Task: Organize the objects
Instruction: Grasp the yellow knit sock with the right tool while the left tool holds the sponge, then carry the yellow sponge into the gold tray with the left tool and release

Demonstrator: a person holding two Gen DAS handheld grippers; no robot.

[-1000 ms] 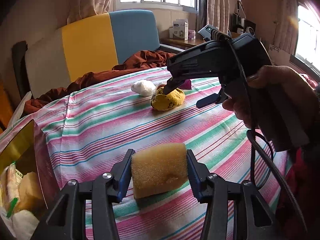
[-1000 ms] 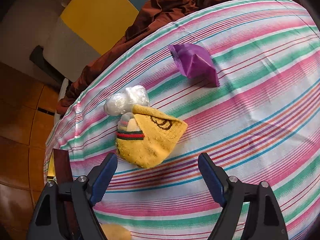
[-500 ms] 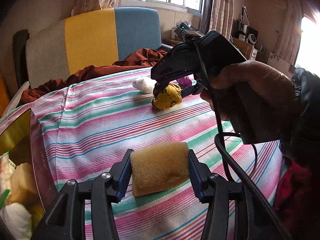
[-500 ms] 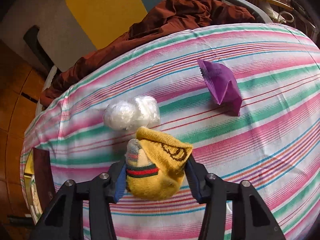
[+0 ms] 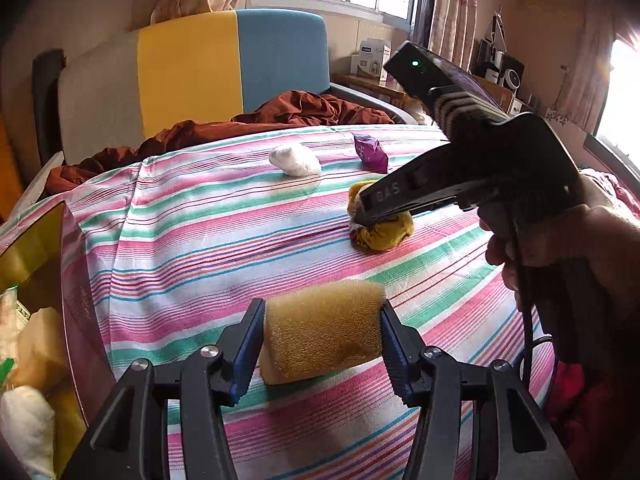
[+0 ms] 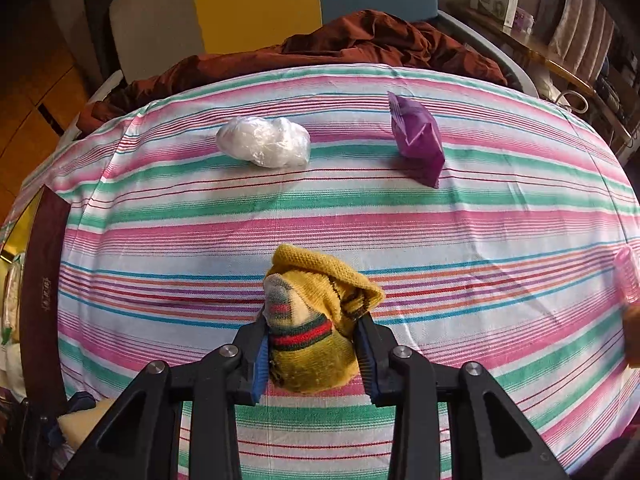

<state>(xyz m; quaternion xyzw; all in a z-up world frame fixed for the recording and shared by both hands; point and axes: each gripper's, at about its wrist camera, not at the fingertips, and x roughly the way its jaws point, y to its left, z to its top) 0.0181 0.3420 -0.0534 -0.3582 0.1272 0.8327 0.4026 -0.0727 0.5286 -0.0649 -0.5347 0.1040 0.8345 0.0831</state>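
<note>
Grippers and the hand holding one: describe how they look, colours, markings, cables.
Both grippers are black plastic with blue ribbed pads and silver screws: the left gripper, the right gripper. Seen from the left wrist view, the right one's pistol-shaped body bears white letters "DAS", a green light, and a black cable. The bare hand grips its handle.

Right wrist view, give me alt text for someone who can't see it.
The right gripper is shut on a bunched yellow sock above a striped tablecloth. Farther back lie a white plastic-wrapped bundle and a purple packet.

Pink item (image 6: 627, 280) cut by right edge — unidentifiable; box (image 5: 44, 320) contents cropped at left.
</note>
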